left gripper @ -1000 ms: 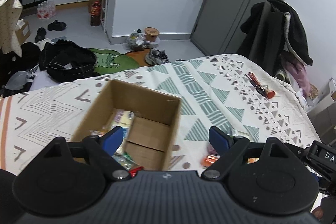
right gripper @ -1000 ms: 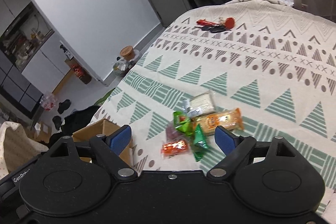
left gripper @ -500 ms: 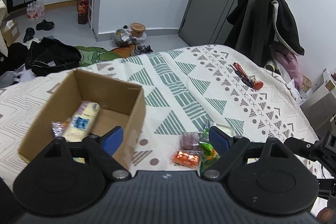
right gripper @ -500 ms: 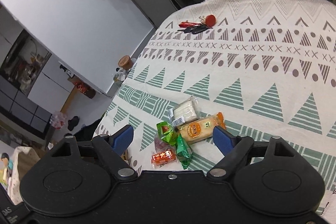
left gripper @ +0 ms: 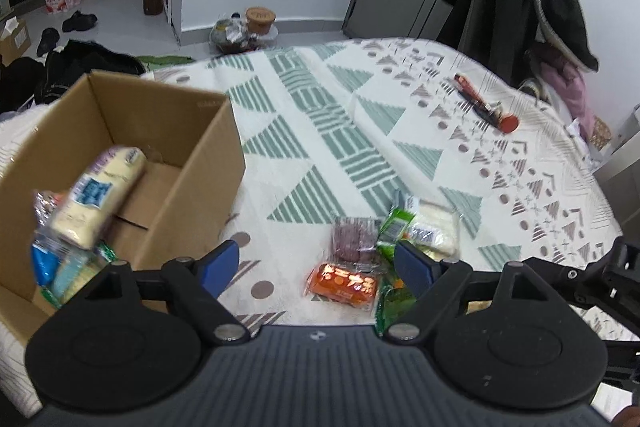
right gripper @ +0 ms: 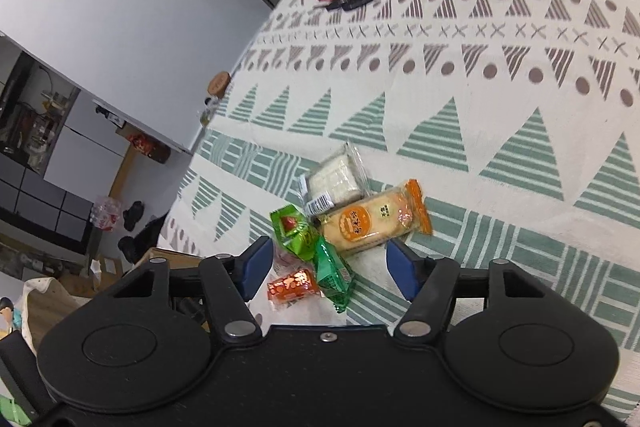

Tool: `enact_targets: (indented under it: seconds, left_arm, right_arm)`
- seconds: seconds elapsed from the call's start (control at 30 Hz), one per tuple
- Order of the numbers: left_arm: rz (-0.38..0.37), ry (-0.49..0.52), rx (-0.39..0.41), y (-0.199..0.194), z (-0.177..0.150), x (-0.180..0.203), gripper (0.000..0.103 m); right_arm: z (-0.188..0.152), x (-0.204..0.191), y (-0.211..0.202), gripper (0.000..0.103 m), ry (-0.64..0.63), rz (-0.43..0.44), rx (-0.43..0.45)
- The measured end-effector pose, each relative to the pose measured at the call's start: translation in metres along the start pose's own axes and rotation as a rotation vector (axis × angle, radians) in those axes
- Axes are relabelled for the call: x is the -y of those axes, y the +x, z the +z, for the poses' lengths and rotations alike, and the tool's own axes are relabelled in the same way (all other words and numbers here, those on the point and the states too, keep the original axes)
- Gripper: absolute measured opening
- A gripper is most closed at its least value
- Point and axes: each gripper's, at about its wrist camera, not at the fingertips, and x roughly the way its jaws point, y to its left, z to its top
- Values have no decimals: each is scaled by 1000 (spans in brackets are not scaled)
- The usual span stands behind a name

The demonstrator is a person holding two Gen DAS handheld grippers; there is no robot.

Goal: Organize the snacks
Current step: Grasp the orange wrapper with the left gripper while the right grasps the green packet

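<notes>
The task looks partly done: the box already holds several packets, among them a pale loaf pack; a pile of snacks is left on the bedspread just beside the box. Both the left gripper and the right gripper hang wide and empty over that pile. The orange packet and round-labelled cracker bear print I cannot read.
</notes>
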Motion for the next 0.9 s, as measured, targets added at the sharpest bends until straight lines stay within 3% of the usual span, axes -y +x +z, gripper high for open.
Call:
enact_targets:
  seconds: [0.57,0.73,0.77,0.83,0.9]
  left_arm:
    - [-19,53,-110,63,-19,14,84]
    - [-16,95,-109,70,-22,20,84]
    - [-18,102,-110,71,-22,21,81]
    - [-34,124,-122,73,-23,23,61]
    - [-48,121,-130,74,-23,22,53]
  right_arm:
    - [6,4,53,61,17,-24,-104]
    - [4,3,63,60,15,-29,-125]
    - [4,4,66,60,17,-32,-130]
    - [4,4,69,59,17,-35,-138]
    - [2,3,73,57,14,-38,-148]
